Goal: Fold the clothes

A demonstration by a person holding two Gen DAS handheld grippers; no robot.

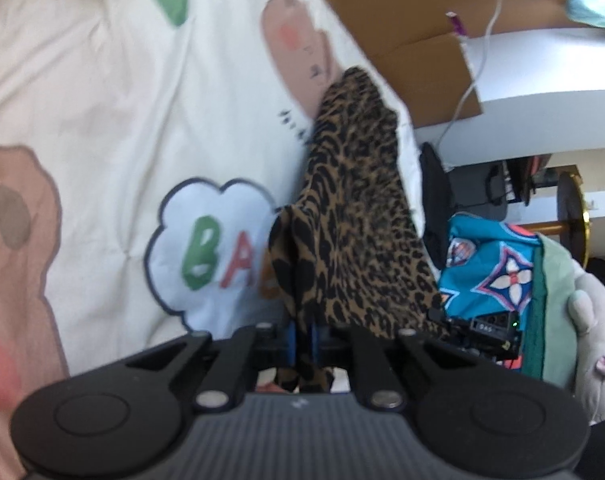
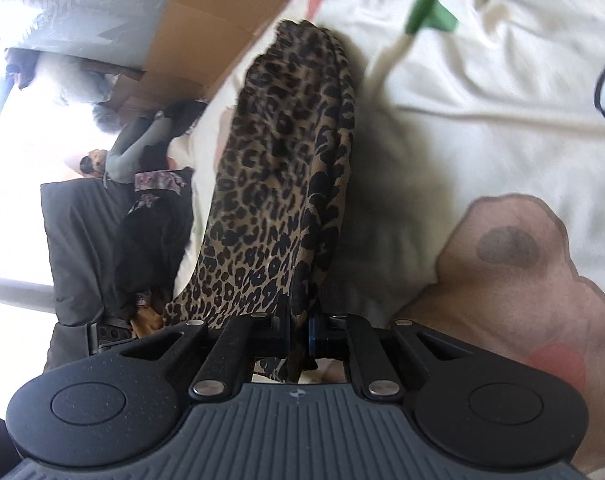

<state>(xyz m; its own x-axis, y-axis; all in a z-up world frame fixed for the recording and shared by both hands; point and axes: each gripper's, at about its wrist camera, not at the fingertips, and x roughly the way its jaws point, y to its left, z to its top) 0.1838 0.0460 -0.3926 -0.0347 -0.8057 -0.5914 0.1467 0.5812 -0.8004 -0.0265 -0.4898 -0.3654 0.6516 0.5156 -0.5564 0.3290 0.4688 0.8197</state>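
A leopard-print garment hangs bunched and stretched away from my left gripper, whose blue-padded fingers are shut on one edge of the cloth. In the right wrist view the same leopard-print garment runs forward from my right gripper, which is shut on another edge. The cloth is lifted above a cream bedspread printed with bears and a cloud; the same bedspread lies under the right gripper. The other gripper's body shows at the garment's right edge.
A teal patterned cloth and a green fabric with a plush toy lie to the right of the bed. Brown cardboard stands behind the bed. Dark clothes and a dark bag sit left of the bed edge.
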